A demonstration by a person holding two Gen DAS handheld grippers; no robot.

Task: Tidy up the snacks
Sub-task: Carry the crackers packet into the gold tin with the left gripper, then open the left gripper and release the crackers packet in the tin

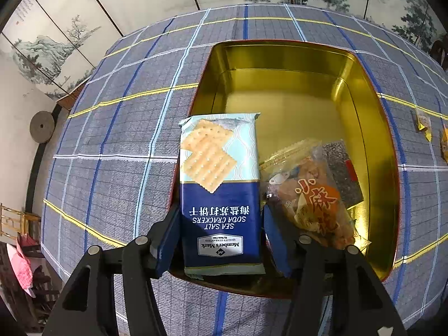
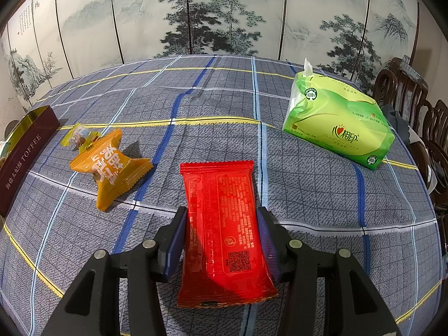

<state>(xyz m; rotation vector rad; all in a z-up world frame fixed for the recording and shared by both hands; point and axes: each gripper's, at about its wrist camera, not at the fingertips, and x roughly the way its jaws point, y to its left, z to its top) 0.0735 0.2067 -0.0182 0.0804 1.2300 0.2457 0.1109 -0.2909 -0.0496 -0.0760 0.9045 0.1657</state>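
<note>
Plaid cloth (image 2: 224, 106) is covering the table before a painted folding screen (image 2: 224, 14). Left gripper (image 1: 221, 221) is pinching the cracker pack (image 1: 219, 190) over the gold tin (image 1: 280, 56); right gripper (image 2: 221, 229) is clamping the red packet (image 2: 224, 224).

I am working in what looks like a home dining room: a round table (image 2: 224, 106) under a plaid tablecloth, dark carved wooden chairs (image 2: 406, 92) at its right edge, a painted landscape folding screen (image 2: 224, 14) behind.
</note>
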